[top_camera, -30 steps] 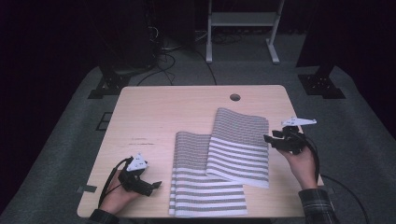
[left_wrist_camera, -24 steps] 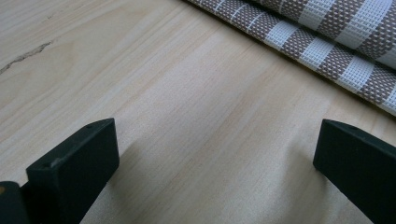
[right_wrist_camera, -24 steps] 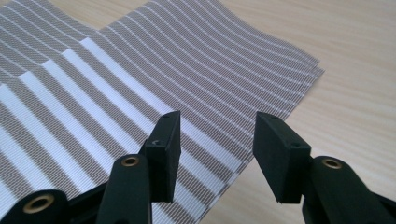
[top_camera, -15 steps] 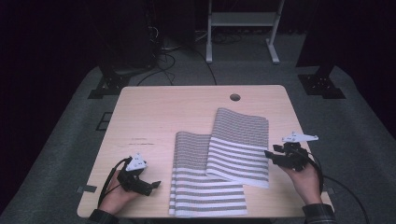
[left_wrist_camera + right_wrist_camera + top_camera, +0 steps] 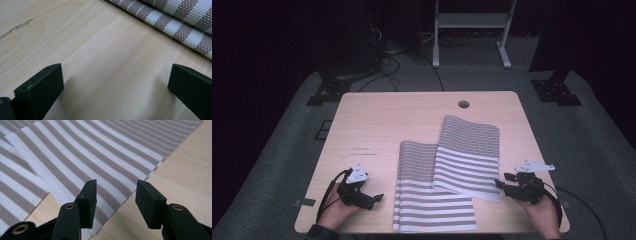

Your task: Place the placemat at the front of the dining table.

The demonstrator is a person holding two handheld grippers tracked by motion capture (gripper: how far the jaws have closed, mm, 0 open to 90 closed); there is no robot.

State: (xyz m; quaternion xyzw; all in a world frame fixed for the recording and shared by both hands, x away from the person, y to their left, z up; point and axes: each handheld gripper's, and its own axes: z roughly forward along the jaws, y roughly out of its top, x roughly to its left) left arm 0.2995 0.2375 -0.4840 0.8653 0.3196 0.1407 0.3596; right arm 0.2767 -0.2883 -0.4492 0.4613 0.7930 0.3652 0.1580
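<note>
Wooden table [image 5: 387, 120], brown-and-white striped cloth [image 5: 452, 170], folded over

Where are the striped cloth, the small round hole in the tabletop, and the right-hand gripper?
striped cloth [image 5: 467, 150], high view, middle of its folded-over upper layer.
round hole [image 5: 463, 104], high view, its centre.
right gripper [image 5: 115, 195], right gripper view, midway between its jaw tips.
</note>
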